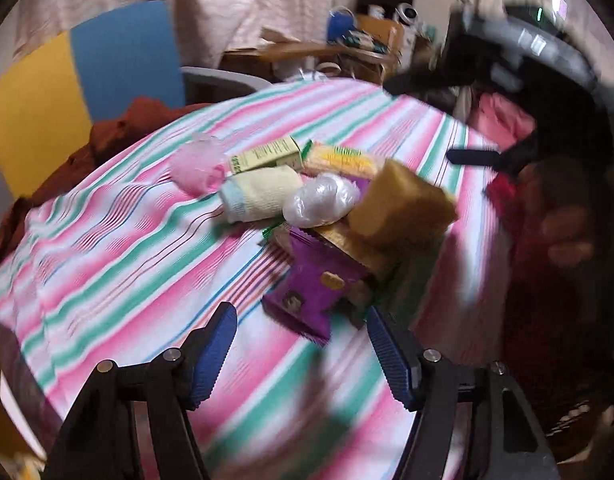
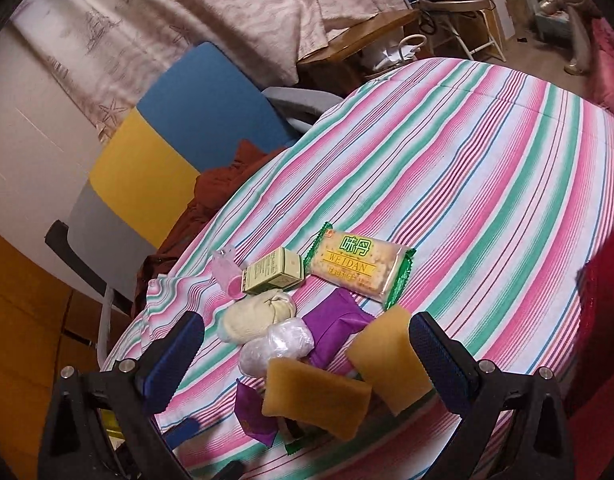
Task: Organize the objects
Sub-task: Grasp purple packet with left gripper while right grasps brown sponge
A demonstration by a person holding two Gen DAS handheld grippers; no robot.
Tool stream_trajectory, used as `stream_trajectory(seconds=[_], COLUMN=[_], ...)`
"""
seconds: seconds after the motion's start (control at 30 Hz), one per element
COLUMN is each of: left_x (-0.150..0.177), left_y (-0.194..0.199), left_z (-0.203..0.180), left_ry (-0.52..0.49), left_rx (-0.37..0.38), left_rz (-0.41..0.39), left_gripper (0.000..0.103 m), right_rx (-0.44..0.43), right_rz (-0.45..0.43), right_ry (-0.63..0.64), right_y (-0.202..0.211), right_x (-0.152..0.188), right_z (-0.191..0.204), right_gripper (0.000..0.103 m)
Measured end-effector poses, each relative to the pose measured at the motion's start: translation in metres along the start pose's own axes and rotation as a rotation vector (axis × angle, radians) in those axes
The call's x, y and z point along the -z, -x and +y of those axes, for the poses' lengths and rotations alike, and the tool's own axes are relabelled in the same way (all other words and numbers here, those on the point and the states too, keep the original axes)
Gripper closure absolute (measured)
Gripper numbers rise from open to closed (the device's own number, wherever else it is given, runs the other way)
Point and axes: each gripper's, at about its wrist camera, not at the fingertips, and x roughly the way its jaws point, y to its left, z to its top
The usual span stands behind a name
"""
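A pile of small items lies on the striped cloth [image 2: 487, 168]. In the right wrist view it holds two tan sponges [image 2: 315, 396] [image 2: 391, 356], two purple packets [image 2: 335, 332] [image 2: 253, 416], a clear plastic bundle [image 2: 275, 344], a cream sock roll [image 2: 255, 316], a green box [image 2: 273, 272], a cracker packet [image 2: 359, 264] and a pink bottle [image 2: 227, 272]. My right gripper [image 2: 307, 360] stands open just over the sponges. My left gripper [image 1: 303, 356] is open in front of a purple packet [image 1: 315, 292], with a sponge [image 1: 403, 204] behind it. A hand [image 1: 563, 232] holds the right gripper [image 1: 451, 120] at the upper right.
A blue, yellow and grey chair [image 2: 179, 136] stands at the table's left edge with rust-brown cloth [image 2: 223, 188] on its seat. A wooden table [image 2: 359, 40] with clutter and a curtain [image 2: 187, 12] lie beyond. Red fabric [image 2: 603, 280] is at the right.
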Motion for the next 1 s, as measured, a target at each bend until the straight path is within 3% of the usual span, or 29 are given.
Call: stream_trajectory(seconds=[0.2, 0.23, 0.3, 0.4, 1.0], left_x=[-0.013, -0.014, -0.016, -0.013, 0.049], left_y=[-0.033, -0.039, -0.043, -0.042, 0.025], left_z=[0.003, 0.004, 0.009, 0.01, 0.035], left_ry=[-0.013, -0.005, 0.038, 0.066, 0.289], left_rx=[0.047, 0.059, 0.12, 0.12, 0.065], left_rz=[0.028, 0.035, 0.033, 0.026, -0.025], left_gripper=[0.035, 0.038, 0.062, 0.066, 0.067], right_rx=[-0.009, -0.008, -0.004, -0.001, 0.149], right_rz=[0.024, 0.028, 0.03, 0.035, 0.159], right_ry=[0.012, 0.013, 0.015, 0.019, 0.074], right_y=[-0.004, -0.005, -0.006, -0.008, -0.033], right_x=[0.001, 0.001, 0.001, 0.0, 0.007], right_z=[0.001, 0.002, 0.002, 0.002, 0.005], right_gripper=[0.0, 0.0, 0.0, 0.0, 0.0])
